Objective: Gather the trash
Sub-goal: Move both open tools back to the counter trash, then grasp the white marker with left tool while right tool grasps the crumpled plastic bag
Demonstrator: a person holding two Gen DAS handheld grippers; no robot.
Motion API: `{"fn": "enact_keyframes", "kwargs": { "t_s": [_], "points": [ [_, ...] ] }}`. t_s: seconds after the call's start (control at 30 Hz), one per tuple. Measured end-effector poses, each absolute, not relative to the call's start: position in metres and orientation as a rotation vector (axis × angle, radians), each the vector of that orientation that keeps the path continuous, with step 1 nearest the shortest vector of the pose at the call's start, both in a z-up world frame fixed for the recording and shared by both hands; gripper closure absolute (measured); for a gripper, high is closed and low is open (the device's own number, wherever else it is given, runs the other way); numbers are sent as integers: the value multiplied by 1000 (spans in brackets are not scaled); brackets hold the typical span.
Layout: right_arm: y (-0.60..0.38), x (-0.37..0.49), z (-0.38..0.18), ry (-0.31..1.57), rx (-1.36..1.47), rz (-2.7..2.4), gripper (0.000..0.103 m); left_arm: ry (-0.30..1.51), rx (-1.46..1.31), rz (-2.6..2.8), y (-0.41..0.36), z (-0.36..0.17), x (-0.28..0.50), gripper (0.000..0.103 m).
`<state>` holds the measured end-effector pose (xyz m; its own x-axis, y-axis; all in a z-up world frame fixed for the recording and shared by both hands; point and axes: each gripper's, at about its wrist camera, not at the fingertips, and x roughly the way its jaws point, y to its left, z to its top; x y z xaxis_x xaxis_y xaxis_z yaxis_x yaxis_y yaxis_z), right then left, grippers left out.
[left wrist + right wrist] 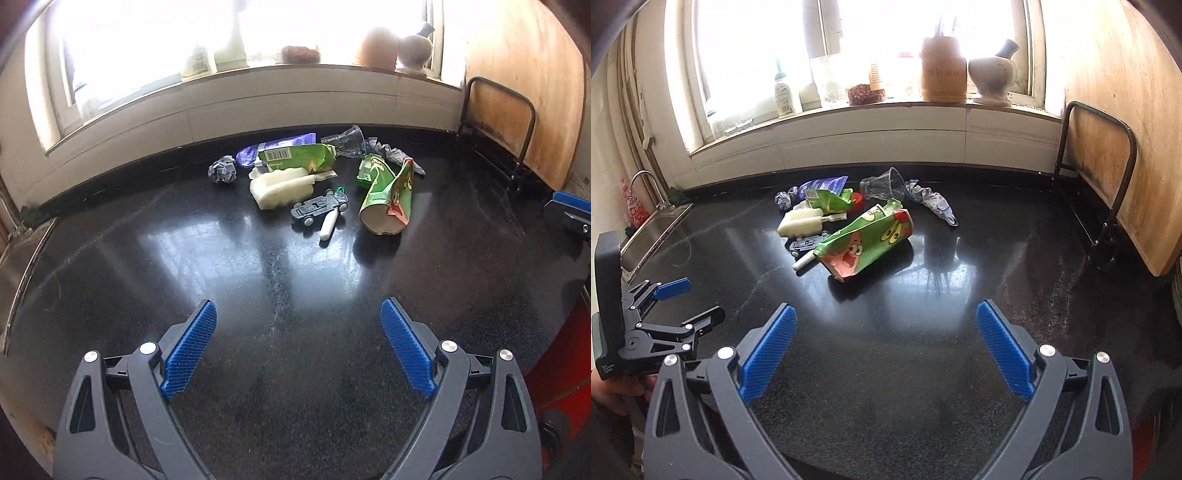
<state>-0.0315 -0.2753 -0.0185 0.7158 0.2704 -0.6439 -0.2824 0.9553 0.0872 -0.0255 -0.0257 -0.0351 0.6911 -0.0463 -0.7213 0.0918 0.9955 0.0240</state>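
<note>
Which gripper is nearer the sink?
Left. The left gripper hovers open beside the sink at the counter's left end; the right gripper, also open, sits further right, facing the trash pile.

We have a wide bare stretch of black surface (923,332) ahead of both claws, nothing lying on it up to the litter. The trash sits bunched toward the back: a green carton (868,242) nearest us, a white stick (805,261) and toy car (319,208) just beside it, foam (280,186), a clear cup (884,183) and crumpled paper (934,201) behind. To the right, a rack (1108,177) and board (1126,129) close that side; a sink (653,230) bounds the left. The left claw (690,301) stands near our left edge.
</note>
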Motion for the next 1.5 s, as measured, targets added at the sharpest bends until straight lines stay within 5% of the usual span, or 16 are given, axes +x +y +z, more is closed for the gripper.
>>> {"fn": "enact_keyframes", "kwargs": {
  "t_s": [0.23,0.43,0.7,0.8,0.97,1.03,1.07,1.5],
  "points": [
    [-291,26,-37,748,-41,342,8,857,128,-139,-44,-63,37,16],
    [-296,97,-69,807,-104,361,9,923,142,-201,-54,-85,84,37],
    [-291,207,-111,910,-174,388,19,915,132,-236,-64,-95,108,46],
    [-286,238,-121,928,-172,402,25,902,133,-237,-66,-94,112,57],
    [-272,257,-123,880,-206,419,33,897,141,-222,-71,-93,115,91],
    [-270,260,-121,861,-202,429,73,898,127,-221,-71,-93,114,91],
    [-271,261,-120,865,-190,427,80,899,121,-217,-70,-93,113,91],
    [-281,167,-72,803,-141,339,81,845,56,-198,-53,-52,37,92]
  ]
}}
